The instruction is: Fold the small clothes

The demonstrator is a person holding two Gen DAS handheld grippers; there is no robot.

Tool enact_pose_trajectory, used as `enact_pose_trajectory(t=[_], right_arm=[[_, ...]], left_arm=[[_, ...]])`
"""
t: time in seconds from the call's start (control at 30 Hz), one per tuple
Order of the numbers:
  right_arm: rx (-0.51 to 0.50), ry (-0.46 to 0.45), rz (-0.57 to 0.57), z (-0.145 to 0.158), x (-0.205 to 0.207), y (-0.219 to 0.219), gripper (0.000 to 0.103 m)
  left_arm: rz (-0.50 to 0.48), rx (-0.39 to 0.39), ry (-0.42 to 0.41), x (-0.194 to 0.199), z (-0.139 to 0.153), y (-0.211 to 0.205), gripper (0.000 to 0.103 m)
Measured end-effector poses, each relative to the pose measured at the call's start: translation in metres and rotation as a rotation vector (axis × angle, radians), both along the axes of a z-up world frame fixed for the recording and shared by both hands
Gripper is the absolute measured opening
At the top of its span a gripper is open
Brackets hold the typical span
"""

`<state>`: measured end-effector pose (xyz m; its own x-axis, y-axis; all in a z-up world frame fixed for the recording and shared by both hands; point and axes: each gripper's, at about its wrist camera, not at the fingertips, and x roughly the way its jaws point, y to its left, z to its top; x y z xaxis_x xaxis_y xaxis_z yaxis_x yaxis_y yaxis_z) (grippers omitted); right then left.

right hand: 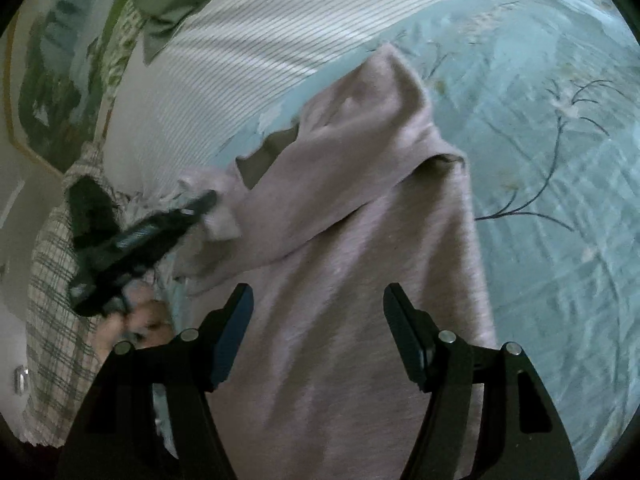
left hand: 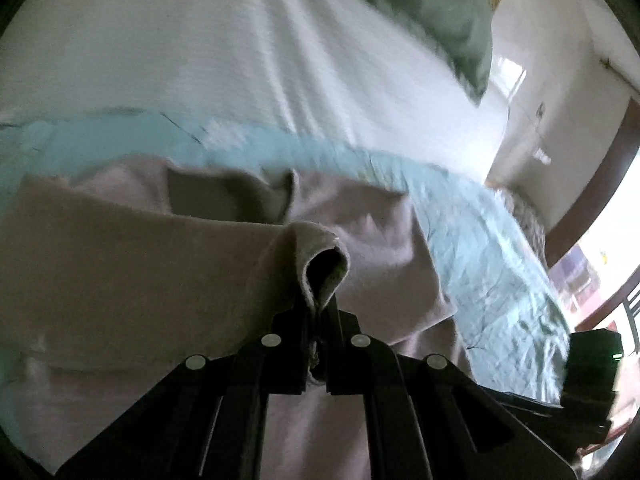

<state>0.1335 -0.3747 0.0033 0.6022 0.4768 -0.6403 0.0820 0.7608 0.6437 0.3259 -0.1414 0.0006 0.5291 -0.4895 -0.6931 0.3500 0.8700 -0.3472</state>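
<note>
A pale pink knit garment (right hand: 352,248) lies spread on a light blue floral bedspread (right hand: 560,184). One sleeve is folded across its body. My left gripper (left hand: 320,312) is shut on the sleeve's cuff edge (left hand: 320,256) and holds it lifted over the garment (left hand: 120,264). In the right wrist view the left gripper (right hand: 200,210) shows at the left, pinching that cuff. My right gripper (right hand: 318,292) is open and empty, just above the garment's body, with its jaws wide apart.
A white striped sheet (right hand: 240,60) lies beyond the garment. A green pillow (left hand: 432,12) sits at the head of the bed. A plaid cloth (right hand: 52,304) lies at the left. Room walls and a doorway (left hand: 592,184) stand to the right.
</note>
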Motion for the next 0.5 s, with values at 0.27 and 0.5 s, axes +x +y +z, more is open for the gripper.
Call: enact_pose_trajectory(t=[0.27,0.5], right_arm=[[-0.008,-0.006,0.015,0.002,0.024,0.001,0.069],[-0.036,-0.014,0.088,0.002,0.077,0.027,0.073]], left_arm=[[-0.025,0.072,0.138,0.016,-0.065,-0.019,0.033],[0.174,0.089,0.052,-0.037,-0.041,0.070,0.063]])
